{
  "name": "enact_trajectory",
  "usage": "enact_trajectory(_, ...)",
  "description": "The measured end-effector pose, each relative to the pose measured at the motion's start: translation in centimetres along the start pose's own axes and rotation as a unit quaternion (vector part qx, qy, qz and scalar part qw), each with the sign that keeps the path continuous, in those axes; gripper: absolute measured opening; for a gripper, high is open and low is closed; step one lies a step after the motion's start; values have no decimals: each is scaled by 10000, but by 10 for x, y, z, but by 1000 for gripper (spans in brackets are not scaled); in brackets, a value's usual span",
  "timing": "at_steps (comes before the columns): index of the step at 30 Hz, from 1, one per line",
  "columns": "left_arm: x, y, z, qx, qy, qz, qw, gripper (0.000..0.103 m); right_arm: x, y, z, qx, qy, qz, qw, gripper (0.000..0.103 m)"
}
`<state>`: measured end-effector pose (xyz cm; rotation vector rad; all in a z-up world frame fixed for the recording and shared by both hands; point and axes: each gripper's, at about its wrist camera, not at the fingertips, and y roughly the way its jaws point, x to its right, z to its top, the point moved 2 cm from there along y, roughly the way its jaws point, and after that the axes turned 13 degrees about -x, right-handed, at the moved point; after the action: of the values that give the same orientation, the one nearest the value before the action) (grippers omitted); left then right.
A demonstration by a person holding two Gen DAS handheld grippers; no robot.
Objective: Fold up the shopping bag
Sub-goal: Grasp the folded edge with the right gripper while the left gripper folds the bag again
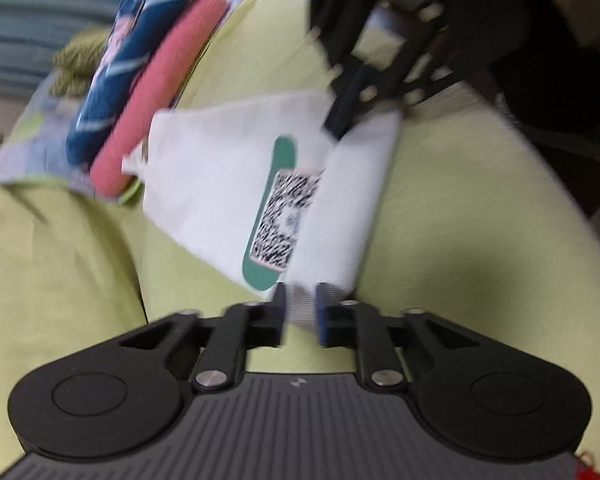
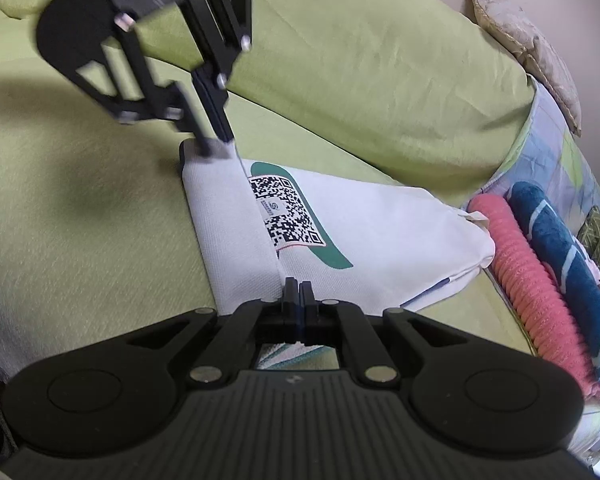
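A: Where is everything, taking the shopping bag (image 2: 380, 224) as the landmark?

B: The white bag lies flat on a lime-green sofa (image 2: 100, 220), partly folded: a flap along one long side is turned over, its edge crossing the printed code patch (image 2: 286, 210). Beyond the bag's far end sit a rolled pink towel (image 2: 528, 268) and a blue patterned one (image 2: 572, 240). The sofa's back cushion (image 2: 380, 60) rises behind the bag.

A: And the tools?

B: The right tool (image 2: 299, 292) is at the bag's near end, jaws pressed together on the folded edge, so it is pinching the cloth. The left tool (image 1: 302, 300) is at the opposite end of that same fold. Its jaws stand narrowly apart with the flap's corner between them; in the blurred left wrist view the pads do not seem to press it.

A: How would you do this step well?

B: I'd judge the fold is being laid down. Keep the right pinch steady as an anchor, let the left end settle without dragging the flap, and check the crease runs straight before making the next fold.
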<state>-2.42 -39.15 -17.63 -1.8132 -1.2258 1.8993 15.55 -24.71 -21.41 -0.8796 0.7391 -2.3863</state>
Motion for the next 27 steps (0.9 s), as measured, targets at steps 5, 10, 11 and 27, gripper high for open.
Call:
enact_trajectory(5,31,17,-2,-326,1150,642,9908,34,1,-1,0,18,87,17,10000,4)
enact_trajectory(10,47,48,3,-304,2153,1162,9691,33,3,-1,0,27,116,61,9999,4)
enact_trajectory(11,46,50,4,-305,2168,1056,9700,28,4,-1,0,32,133,77,9999,4)
enact_trajectory(27,-4,54,9,-229,1385,-514,9888,22,-21,-38,-48,1119,-2567,-853,9562,47)
